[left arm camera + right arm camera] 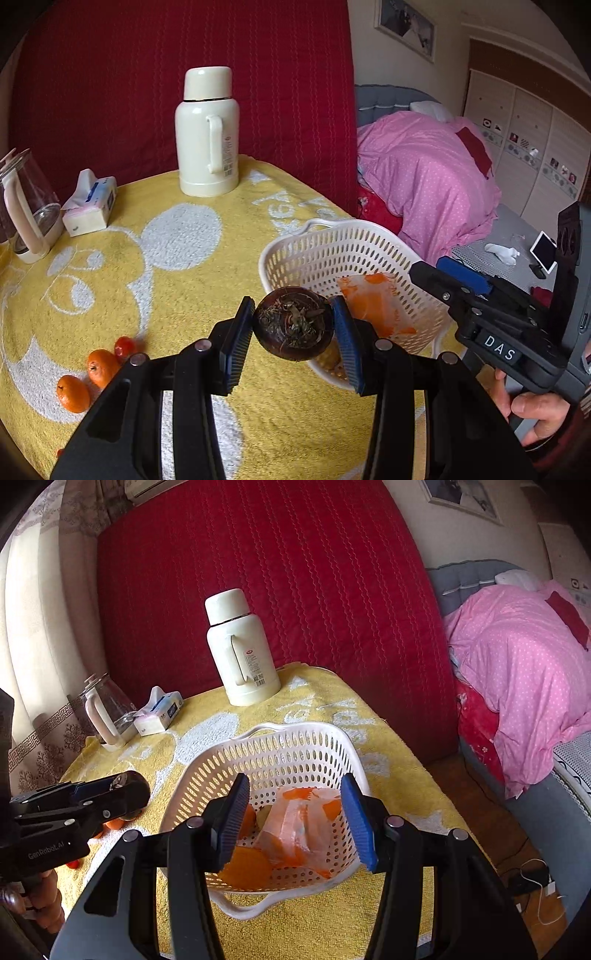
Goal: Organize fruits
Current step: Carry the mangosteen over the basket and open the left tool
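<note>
Left tool [293, 325] clamped on dark brown round water chestnut [293, 323], dried tuft facing camera, right tool [295, 819] parted, empty

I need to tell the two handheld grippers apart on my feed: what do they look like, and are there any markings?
Both are black, with blue ribbed pads. The right gripper carries a white "DAS" label on its body; the left gripper has "GenRobot.AI" printed in pale letters. A dark patterned cuff shows at the right hand.

Red quilted panel [277, 590] behind, bed [424, 177] with pink dotted duvet, cream wardrobe [524, 129], framed picture [406, 26], curtained daylight window [33, 609]
</note>
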`<state>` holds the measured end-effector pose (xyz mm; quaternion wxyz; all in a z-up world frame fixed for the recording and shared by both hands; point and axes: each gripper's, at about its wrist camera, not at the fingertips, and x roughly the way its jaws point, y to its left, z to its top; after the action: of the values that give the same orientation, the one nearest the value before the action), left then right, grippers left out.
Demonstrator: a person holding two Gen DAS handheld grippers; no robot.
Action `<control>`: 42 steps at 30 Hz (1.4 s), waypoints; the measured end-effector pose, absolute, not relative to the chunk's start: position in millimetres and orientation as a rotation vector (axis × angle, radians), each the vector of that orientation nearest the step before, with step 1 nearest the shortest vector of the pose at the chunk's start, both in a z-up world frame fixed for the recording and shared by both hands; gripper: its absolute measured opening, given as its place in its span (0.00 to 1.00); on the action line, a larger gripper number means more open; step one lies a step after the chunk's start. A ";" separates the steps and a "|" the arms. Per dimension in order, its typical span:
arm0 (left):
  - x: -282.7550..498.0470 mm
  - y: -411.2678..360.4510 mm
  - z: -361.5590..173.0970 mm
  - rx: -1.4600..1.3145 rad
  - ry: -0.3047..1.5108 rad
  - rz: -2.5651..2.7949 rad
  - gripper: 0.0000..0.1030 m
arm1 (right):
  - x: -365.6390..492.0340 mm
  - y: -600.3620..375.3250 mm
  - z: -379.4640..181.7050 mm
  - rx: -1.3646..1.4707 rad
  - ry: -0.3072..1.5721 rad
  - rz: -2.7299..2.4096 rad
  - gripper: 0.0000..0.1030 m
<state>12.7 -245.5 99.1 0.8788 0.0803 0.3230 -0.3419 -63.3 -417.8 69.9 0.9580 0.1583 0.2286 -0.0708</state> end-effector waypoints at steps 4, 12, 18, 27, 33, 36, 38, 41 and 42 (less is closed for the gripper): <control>14.1 -260.8 93.2 0.175 0.689 -0.744 0.42 | -63.3 -419.9 69.9 0.326 0.464 -0.143 0.51; 12.6 -263.8 91.5 0.165 0.684 -0.734 0.63 | -64.2 -420.5 69.8 0.340 0.456 -0.148 0.61; 17.1 -252.2 94.4 0.180 0.640 -0.640 0.80 | -62.4 -416.8 69.6 0.342 0.460 -0.143 0.62; 20.1 -235.2 96.6 0.178 0.621 -0.565 0.91 | -60.1 -405.4 72.1 0.342 0.461 -0.126 0.62; 20.3 -224.5 98.1 0.172 0.611 -0.541 0.91 | -59.6 -395.7 75.4 0.339 0.458 -0.117 0.62; 20.5 -218.4 98.8 0.165 0.611 -0.531 0.91 | -58.5 -388.7 77.0 0.331 0.460 -0.104 0.62; 21.3 -213.1 99.2 0.159 0.610 -0.522 0.91 | -56.6 -383.1 78.5 0.324 0.461 -0.095 0.62; 23.1 -205.2 99.7 0.147 0.610 -0.509 0.91 | -54.2 -374.4 80.9 0.313 0.462 -0.080 0.62; 23.5 -202.4 99.6 0.144 0.610 -0.505 0.91 | -53.7 -371.4 81.5 0.309 0.462 -0.075 0.62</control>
<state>23.5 -202.4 99.6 0.9201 0.0701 0.2970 -0.2457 -53.7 -371.4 81.5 0.9609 0.1524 0.2281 -0.0372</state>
